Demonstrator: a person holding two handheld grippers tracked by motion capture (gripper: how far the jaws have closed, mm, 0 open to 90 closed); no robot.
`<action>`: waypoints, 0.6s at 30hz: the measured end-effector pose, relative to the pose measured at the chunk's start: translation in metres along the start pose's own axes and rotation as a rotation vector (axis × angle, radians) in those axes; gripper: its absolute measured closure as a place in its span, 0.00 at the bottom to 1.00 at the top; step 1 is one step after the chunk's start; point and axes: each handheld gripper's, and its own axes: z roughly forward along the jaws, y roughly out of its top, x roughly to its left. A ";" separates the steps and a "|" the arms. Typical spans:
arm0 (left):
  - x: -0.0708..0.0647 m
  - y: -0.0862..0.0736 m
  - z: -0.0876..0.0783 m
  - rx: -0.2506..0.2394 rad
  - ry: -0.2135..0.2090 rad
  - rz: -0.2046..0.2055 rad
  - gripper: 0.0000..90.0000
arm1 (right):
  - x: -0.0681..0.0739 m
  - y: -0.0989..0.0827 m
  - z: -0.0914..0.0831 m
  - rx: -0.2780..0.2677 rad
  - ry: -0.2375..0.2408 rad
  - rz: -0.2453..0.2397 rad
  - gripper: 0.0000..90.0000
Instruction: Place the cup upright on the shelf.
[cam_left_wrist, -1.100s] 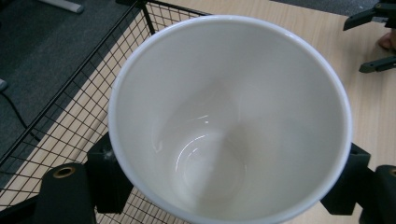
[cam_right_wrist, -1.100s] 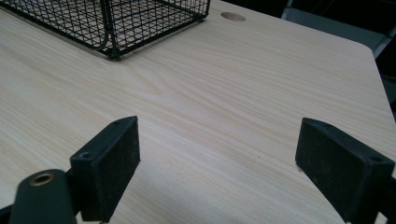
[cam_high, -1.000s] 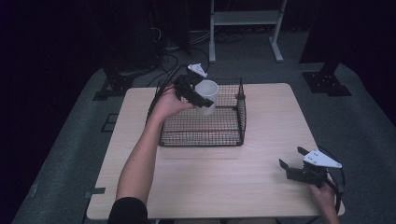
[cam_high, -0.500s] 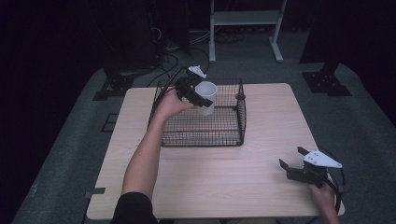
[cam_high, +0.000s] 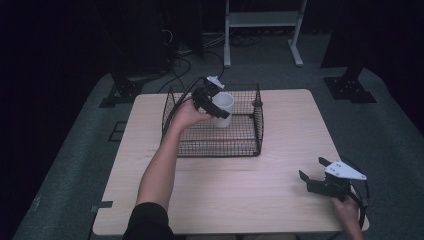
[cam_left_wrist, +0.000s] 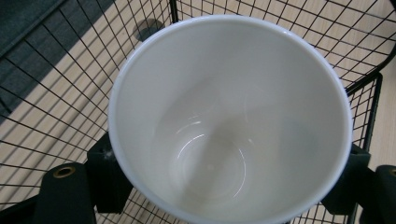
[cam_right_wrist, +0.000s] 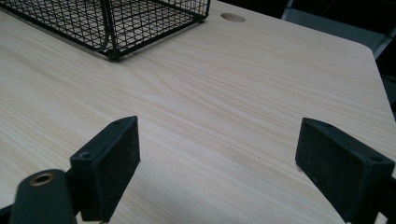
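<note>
Here, in the high view, a white cup (cam_high: 223, 109) is held upright by the left gripper (cam_high: 216, 106) in the upper middle of the frame, inside the black wire basket (cam_high: 210, 146), near the basket's far wall. The jaws are clamped on the cup's sides, as is seen in the left gripper view, where the open mouth of the cup (cam_left_wrist: 229, 116) is seen from above, at the centre of the frame, with one black pad pressed against it at the lower left and the other at the lower right. The cup's inside is seen to be bare and glossy, and the basket's mesh (cam_left_wrist: 56, 93) is visible around it, with pale wood beneath. Whether the cup's base is resting on the basket floor cannot be told. The basket is set on the light wooden table (cam_high: 280, 200), toward its far edge. The right gripper (cam_high: 320, 183) is held low at the lower right of the high view, near the table's near right corner and well apart from the basket. In the right gripper view its jaws are spread wide over bare tabletop (cam_right_wrist: 224, 107), with nothing between them, and a corner of the basket (cam_right_wrist: 112, 28) is seen at the upper left.
</note>
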 end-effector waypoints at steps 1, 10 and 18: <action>0.000 -0.001 0.002 0.007 0.004 0.001 0.23 | 0.000 0.000 0.000 0.000 0.000 -0.001 0.15; 0.004 -0.010 0.016 0.042 -0.017 -0.024 0.23 | 0.000 0.000 0.000 0.000 -0.001 0.000 0.15; 0.006 -0.019 0.024 0.050 -0.023 -0.042 0.23 | 0.000 0.000 0.000 -0.001 -0.001 0.000 0.15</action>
